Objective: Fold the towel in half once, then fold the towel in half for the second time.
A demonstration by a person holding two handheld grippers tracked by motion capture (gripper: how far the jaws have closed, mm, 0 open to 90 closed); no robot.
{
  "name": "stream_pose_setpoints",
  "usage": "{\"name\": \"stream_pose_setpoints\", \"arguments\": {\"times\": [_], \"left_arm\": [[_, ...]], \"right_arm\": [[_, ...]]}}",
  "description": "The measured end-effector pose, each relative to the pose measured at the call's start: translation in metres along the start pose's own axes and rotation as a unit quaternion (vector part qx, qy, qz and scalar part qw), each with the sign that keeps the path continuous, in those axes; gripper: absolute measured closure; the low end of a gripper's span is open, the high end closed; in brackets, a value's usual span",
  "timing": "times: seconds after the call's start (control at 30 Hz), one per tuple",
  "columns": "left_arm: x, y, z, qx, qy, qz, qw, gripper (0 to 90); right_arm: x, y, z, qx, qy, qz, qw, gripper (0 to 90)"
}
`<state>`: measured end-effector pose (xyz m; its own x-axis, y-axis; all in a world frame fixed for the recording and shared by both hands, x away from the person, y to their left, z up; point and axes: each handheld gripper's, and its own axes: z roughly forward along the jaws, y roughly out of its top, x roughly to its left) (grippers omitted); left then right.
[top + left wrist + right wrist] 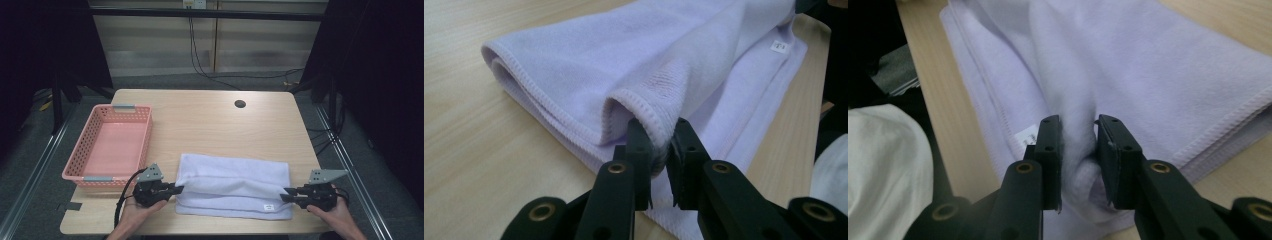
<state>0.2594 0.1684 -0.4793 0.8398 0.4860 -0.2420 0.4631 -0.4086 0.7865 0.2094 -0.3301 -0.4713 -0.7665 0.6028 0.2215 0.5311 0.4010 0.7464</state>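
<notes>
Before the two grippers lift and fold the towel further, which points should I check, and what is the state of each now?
1. Left gripper shut on the towel edge: ok, hem pinched between the jaws.
2. Right gripper shut on the towel: ok, cloth bunched between the jaws.
3. Both grips on the same layer: cannot tell.
4. Table beyond the towel free for folding: ok.
5. Pink basket apart from the towel: ok.
</notes>
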Motion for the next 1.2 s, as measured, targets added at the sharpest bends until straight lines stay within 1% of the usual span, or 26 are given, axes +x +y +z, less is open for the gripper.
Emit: {"name": "stream_pose_setpoints", "arguments": {"times": [0.07, 0.1, 0.13, 0.2, 0.23, 0.27, 0.3, 0.33, 0.37, 0.4, 0.43, 0.5, 0.53, 0.57, 0.63, 0.67, 0.7, 0.73, 0.77, 0.8, 0.87, 0.9, 0.93, 1.07, 1.1, 1.2], "left_arm": [[-0.002, -0.006, -0.002, 0.015, 0.002, 0.003, 0.9999, 77.2], [-0.004, -0.008, -0.004, 0.013, -0.001, 0.002, 0.9999, 75.4], [-0.005, -0.009, -0.007, 0.013, -0.008, 0.001, 0.9999, 75.0], [-0.007, -0.01, -0.011, 0.013, -0.009, 0.002, 0.9999, 68.7], [-0.007, -0.011, -0.023, -0.019, -0.04, -0.01, 0.999, 66.9], [-0.007, -0.01, -0.028, -0.028, -0.03, -0.001, 0.9992, 66.6], [-0.005, -0.009, -0.031, -0.036, -0.018, 0.0, 0.9992, 64.7], [-0.005, -0.009, -0.031, -0.036, -0.018, 0.0, 0.9992, 63.7], [0.001, -0.003, -0.03, -0.048, -0.006, -0.013, 0.9987, 63.3], [0.003, 0.001, -0.025, -0.042, 0.002, -0.013, 0.999, 63.6], [0.004, 0.005, -0.019, -0.036, 0.001, -0.01, 0.9993, 64.8], [0.004, 0.012, -0.003, -0.012, 0.002, -0.005, 0.9999, 65.1], [0.007, 0.016, 0.008, 0.006, 0.007, -0.001, 1.0, 65.1], [0.009, 0.018, 0.014, 0.015, 0.012, -0.001, 0.9998, 65.0], [0.018, 0.022, 0.03, 0.028, 0.014, -0.016, 0.9994, 63.4], [0.022, 0.024, 0.036, 0.037, 0.017, -0.02, 0.999, 62.4], [0.026, 0.026, 0.04, 0.038, 0.018, -0.018, 0.999, 61.8], [0.026, 0.026, 0.04, 0.038, 0.018, -0.018, 0.999, 61.9], [0.031, 0.028, 0.044, 0.036, 0.022, -0.023, 0.9988, 61.9], [0.036, 0.028, 0.048, 0.038, 0.018, -0.034, 0.9986, 61.6], [0.038, 0.025, 0.05, 0.044, 0.018, -0.036, 0.9983, 62.1], [0.038, 0.024, 0.05, 0.044, 0.017, -0.032, 0.9984, 62.0], [0.037, 0.023, 0.05, 0.043, 0.018, -0.03, 0.9985, 61.9], [0.035, 0.02, 0.05, 0.043, 0.017, -0.027, 0.9986, 62.2], [0.033, 0.019, 0.049, 0.044, 0.02, -0.017, 0.9987, 62.2], [0.029, 0.015, 0.048, 0.037, 0.019, -0.028, 0.9987, 62.2]], "right_arm": [[0.005, -0.003, -0.003, 0.004, 0.007, -0.003, 1.0, 67.1], [0.006, -0.005, -0.005, 0.004, -0.001, 0.003, 1.0, 60.9], [0.007, -0.006, -0.008, -0.001, -0.005, 0.007, 1.0, 61.0], [0.009, -0.006, -0.011, -0.009, -0.002, 0.009, 0.9999, 61.3], [0.014, -0.005, -0.019, -0.028, -0.001, 0.012, 0.9995, 58.8], [0.016, -0.004, -0.02, -0.029, -0.006, 0.01, 0.9995, 57.2], [0.019, -0.003, -0.021, -0.029, -0.016, 0.007, 0.9994, 55.4], [0.019, -0.003, -0.021, -0.029, -0.016, 0.007, 0.9994, 55.4], [0.023, 0.0, -0.017, -0.04, -0.022, 0.013, 0.9989, 51.2], [0.025, 0.002, -0.014, -0.035, -0.027, 0.007, 0.999, 50.6], [0.028, 0.004, -0.011, -0.033, -0.035, 0.006, 0.9988, 50.4], [0.029, 0.006, -0.003, -0.038, -0.022, 0.016, 0.9989, 50.5], [0.03, 0.007, 0.003, -0.039, -0.022, 0.018, 0.9989, 51.2], [0.029, 0.008, 0.011, -0.028, -0.019, 0.017, 0.9993, 51.2], [0.027, 0.011, 0.026, -0.009, -0.023, 0.016, 0.9996, 49.9], [0.027, 0.013, 0.031, -0.007, -0.016, 0.019, 0.9997, 49.5], [0.026, 0.015, 0.038, -0.004, -0.003, 0.024, 0.9997, 48.8], [0.027, 0.019, 0.045, 0.0, -0.001, 0.025, 0.9997, 46.8], [0.027, 0.019, 0.045, 0.0, -0.001, 0.025, 0.9997, 46.8], [0.031, 0.026, 0.062, 0.015, 0.016, 0.02, 0.9996, 43.9], [0.035, 0.031, 0.077, 0.032, 0.031, 0.015, 0.9989, 39.2], [0.037, 0.034, 0.085, 0.043, 0.048, 0.018, 0.9978, 36.7], [0.037, 0.036, 0.091, 0.048, 0.052, 0.019, 0.9973, 35.6], [0.039, 0.041, 0.099, 0.05, 0.045, 0.008, 0.9977, 37.6], [0.043, 0.039, 0.099, 0.054, 0.027, -0.018, 0.998, 44.0], [0.041, 0.037, 0.096, 0.057, -0.001, -0.03, 0.9979, 61.7]]}}
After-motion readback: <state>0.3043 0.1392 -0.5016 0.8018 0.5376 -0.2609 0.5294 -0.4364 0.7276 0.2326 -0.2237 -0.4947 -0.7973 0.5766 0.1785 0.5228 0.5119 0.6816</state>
